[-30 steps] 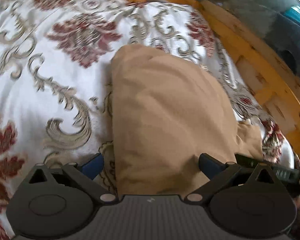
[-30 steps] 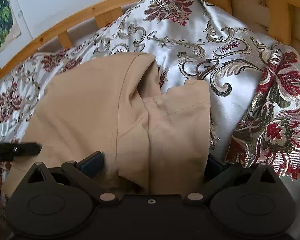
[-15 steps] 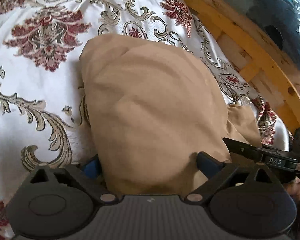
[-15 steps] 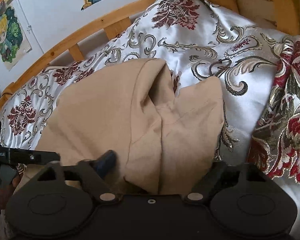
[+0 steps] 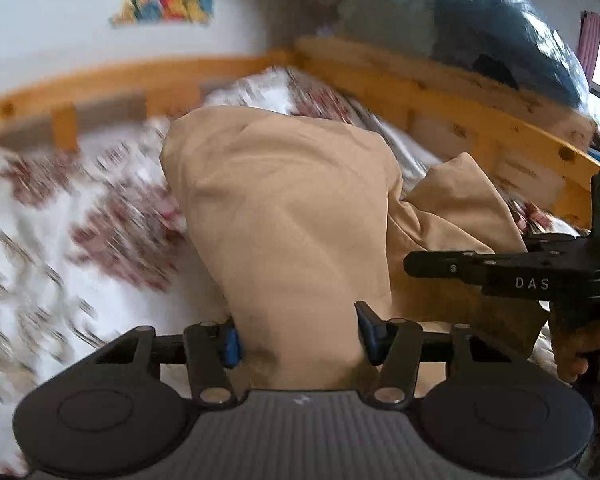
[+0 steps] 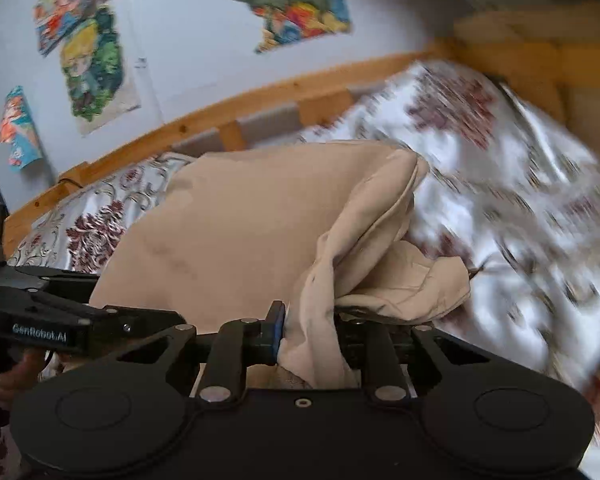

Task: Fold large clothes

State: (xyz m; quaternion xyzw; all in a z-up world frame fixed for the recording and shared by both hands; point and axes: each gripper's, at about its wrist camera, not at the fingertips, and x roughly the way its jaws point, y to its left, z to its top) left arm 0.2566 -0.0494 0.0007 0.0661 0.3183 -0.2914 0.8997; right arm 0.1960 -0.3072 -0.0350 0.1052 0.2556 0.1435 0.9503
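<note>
A tan garment (image 5: 292, 216) is seen lying on a bed covered by a white satin bedspread (image 5: 60, 240) with dark red and gold floral scrollwork; its near edge is raised off the bedspread and gathered at both grippers. In the left wrist view, the left gripper (image 5: 298, 338) is closing, with a broad fold of the tan cloth between its blue-padded fingers (image 5: 231, 344); the pads are seen against the sides of the fold. In the right wrist view, the right gripper (image 6: 308, 330) is closing too, and a bunched strip of the same garment (image 6: 260, 220) is pinched between its narrow-set fingers (image 6: 277, 326), with loose folds spilling over to the right. The right gripper is also visible at the right edge of the left view, held by a hand (image 5: 584, 340). A wooden bed frame (image 6: 148, 140) is seen behind the bedspread, and colourful torn posters (image 6: 92, 68) are stuck on the pale wall beyond. Much of the bedspread is blurred.
</note>
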